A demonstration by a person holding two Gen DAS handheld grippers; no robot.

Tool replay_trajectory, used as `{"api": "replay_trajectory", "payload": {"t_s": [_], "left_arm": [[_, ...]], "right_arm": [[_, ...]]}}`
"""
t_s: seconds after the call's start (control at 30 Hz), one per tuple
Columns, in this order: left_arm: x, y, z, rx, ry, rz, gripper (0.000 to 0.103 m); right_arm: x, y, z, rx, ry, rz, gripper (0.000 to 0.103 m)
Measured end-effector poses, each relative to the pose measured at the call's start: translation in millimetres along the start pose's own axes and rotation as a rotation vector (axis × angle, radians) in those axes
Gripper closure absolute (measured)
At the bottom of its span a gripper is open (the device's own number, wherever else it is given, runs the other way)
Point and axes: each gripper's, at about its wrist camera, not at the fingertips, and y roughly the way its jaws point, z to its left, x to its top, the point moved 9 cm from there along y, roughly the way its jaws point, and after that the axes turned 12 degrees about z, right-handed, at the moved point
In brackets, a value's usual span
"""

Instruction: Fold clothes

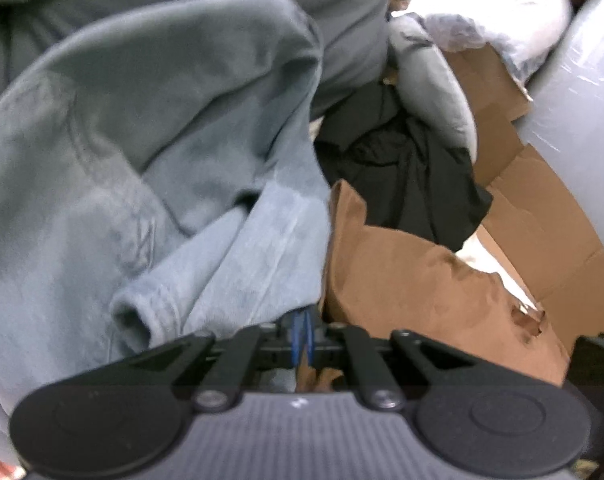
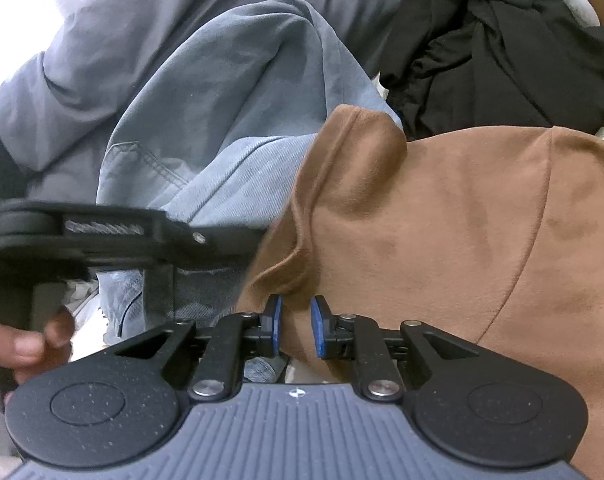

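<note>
Fingers: left gripper pinched on jeans edge, right gripper narrowly apart round brown garment fold.

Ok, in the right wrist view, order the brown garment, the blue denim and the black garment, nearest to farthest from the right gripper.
1. Brown garment: a fold sits between the right gripper fingers.
2. Blue denim: left, behind.
3. Black garment: top right.

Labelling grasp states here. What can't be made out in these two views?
- Left gripper: pads together, but blur and blue denim hide what they pinch.
- Right gripper: brown cloth sits between the pads; contact unclear.
- Brown cloth: type unknown, cut off by the right wrist view's edge.
- Black garment: crumpled, shape unreadable.
</note>
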Motion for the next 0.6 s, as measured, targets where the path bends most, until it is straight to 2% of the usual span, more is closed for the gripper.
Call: {"api": "replay_trajectory", "payload": {"t_s": [0.2,0.23,0.3,0.37,0.43,0.47,0.5,0.6], "left_arm": [[41.3,-6.8,-29.8,-0.021,0.144,-0.014,0.094],[49.3,-7.1,-35.2,-0.027,0.170,-0.019,0.090],[65.1,-7.0,-45.3,-0.013,0.217,-0.029,0.073],[76.2,-4.5,-54.5,-0.018,0.246,-0.027,0.072],[84.6,3.5,-61.1,-0.020,0.275,0.001,0.061],[87.6,10.3,-64.1,-0.019,0.295,0.027,0.048],[89.4,19.1,-65.1,-0.009,0.322,0.044,0.042],[94.6,44.9,-61.3,0.006,0.349,0.098,0.042]], "right_arm": [[-1.9,5.6,5.5,0.005,0.004,0.010,0.087],[-2.3,6.5,6.4,0.006,0.005,0.011,0.087],[-3.0,8.2,8.4,0.007,0.006,0.015,0.087],[-3.8,10.0,10.3,0.009,0.008,0.018,0.087],[-4.5,11.8,12.2,0.010,0.009,0.021,0.087],[-4.9,12.7,13.2,0.011,0.010,0.022,0.087],[-5.3,13.6,14.2,0.012,0.010,0.024,0.087],[-6.4,16.2,17.1,0.014,0.013,0.029,0.086]]}}
